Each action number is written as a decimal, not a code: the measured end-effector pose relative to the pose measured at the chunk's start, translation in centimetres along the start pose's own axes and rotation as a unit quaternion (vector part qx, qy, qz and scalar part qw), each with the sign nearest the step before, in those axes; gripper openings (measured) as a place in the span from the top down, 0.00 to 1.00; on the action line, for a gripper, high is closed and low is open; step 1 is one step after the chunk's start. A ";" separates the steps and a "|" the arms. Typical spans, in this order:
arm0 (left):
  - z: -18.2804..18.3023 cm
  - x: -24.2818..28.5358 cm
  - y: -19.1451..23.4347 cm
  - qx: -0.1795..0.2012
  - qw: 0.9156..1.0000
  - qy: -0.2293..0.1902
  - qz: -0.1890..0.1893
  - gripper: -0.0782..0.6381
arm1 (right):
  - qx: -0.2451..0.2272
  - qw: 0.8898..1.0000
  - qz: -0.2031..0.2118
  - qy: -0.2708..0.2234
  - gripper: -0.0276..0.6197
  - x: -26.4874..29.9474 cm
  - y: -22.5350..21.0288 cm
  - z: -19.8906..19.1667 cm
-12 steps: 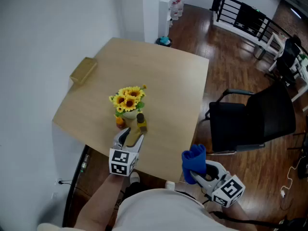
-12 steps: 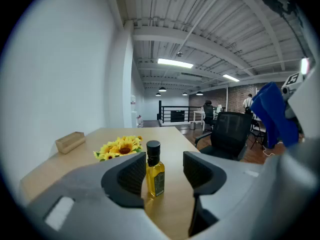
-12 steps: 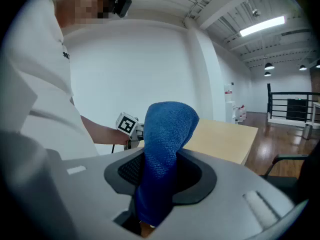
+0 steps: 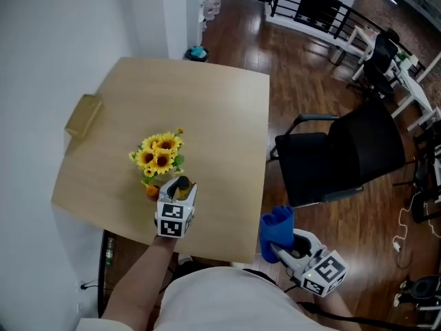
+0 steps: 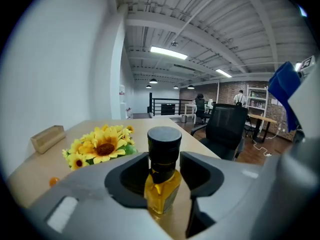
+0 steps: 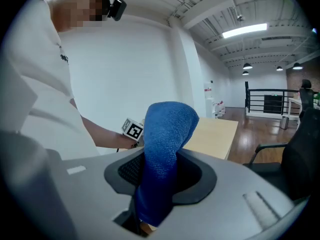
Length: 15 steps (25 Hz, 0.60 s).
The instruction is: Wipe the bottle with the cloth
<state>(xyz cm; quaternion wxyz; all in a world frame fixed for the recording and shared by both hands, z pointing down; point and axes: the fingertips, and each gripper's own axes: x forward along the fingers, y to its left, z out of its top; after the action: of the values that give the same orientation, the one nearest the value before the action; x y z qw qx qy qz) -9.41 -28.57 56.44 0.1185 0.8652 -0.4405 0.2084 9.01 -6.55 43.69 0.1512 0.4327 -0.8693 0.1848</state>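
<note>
A small bottle (image 4: 182, 184) of yellow liquid with a black cap stands near the front edge of the wooden table (image 4: 220, 109), just right of the sunflowers. My left gripper (image 4: 180, 189) is around it. In the left gripper view the bottle (image 5: 162, 181) sits upright between the jaws of the left gripper (image 5: 164, 173), and both jaws touch its sides. My right gripper (image 4: 280, 247) is off the table's front right corner, shut on a blue cloth (image 4: 277, 227). The folded cloth (image 6: 163, 154) sticks up from the right gripper (image 6: 159, 186).
A bunch of sunflowers (image 4: 159, 154) stands just left of the bottle, with a small orange thing (image 4: 151, 192) at its foot. A wooden block (image 4: 83, 116) lies at the table's left edge. A black office chair (image 4: 344, 157) stands to the right of the table.
My left gripper has moved forward, and the bottle that was in front of its jaws is now between them. The head view has shifted. The right gripper still holds the cloth in the same place.
</note>
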 end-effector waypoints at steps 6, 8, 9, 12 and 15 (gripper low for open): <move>0.6 0.0 0.2 0.005 1.000 -0.004 -0.007 0.68 | -0.008 1.000 -0.014 0.009 0.73 1.0 0.1 0.5; 1.0 -0.5 -0.1 0.006 1.000 -0.010 -0.013 0.68 | -0.021 1.000 -0.010 0.003 0.73 2.0 0.3 1.6; 1.3 -0.9 -0.3 0.007 1.000 -0.012 -0.016 0.68 | -0.028 1.000 -0.005 -0.002 0.73 2.5 0.4 2.3; 2.4 -2.4 -1.2 0.017 0.999 -0.020 -0.025 0.68 | -0.051 0.998 0.016 -0.012 0.73 4.4 1.3 4.1; 3.3 -4.0 -2.7 0.037 0.998 -0.030 -0.037 0.68 | -0.082 0.995 0.045 -0.017 0.73 6.5 2.5 5.9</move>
<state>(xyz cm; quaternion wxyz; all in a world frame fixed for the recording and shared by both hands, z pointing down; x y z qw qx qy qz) -8.49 -25.47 51.58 0.0803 0.8907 -0.4033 0.1938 2.58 -12.35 40.69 0.1629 0.3826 -0.9026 0.1116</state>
